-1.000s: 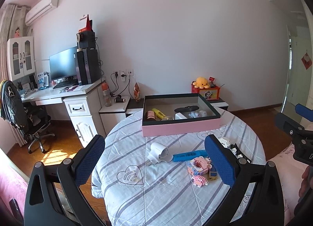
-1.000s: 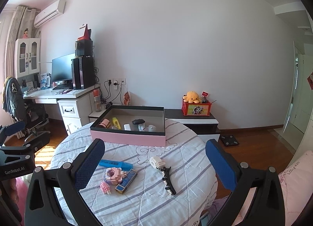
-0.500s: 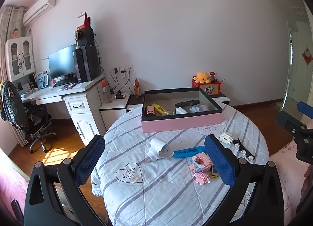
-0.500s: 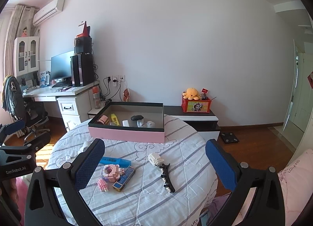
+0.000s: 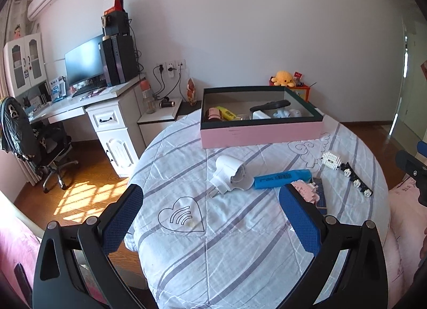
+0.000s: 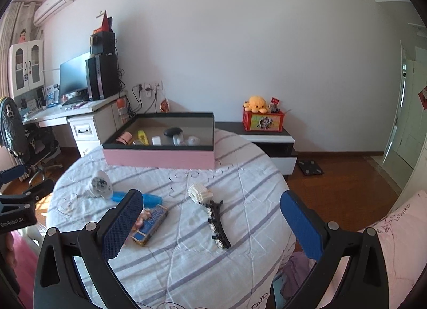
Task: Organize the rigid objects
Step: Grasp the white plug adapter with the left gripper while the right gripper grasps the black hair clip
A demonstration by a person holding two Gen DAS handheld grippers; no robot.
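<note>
A pink box (image 5: 261, 132) (image 6: 160, 158) with a dark rim stands at the far side of the round table (image 5: 226, 242) (image 6: 213, 261) and holds several small items. Loose on the cloth lie a white plug adapter (image 5: 229, 174) (image 6: 101, 187), a blue marker (image 5: 281, 178) (image 6: 152, 199), a pink brick toy (image 5: 307, 192), a blue-and-gold tin (image 6: 150, 225), a white brick block (image 5: 331, 159) (image 6: 200, 192) and a black hair clip (image 5: 356, 179) (image 6: 217, 225). My left gripper (image 5: 210, 226) and right gripper (image 6: 210, 227) are both open and empty, above the near part of the table.
A white desk (image 5: 88, 106) with monitor and computer tower stands at the left, with an office chair (image 5: 32, 140) beside it. A low cabinet (image 6: 267, 138) with a red toy box stands behind the table. Pink bedding (image 6: 387, 242) lies at the right.
Both grippers have moved forward and lower toward the table, so the objects appear nearer. Both stay open and empty.
</note>
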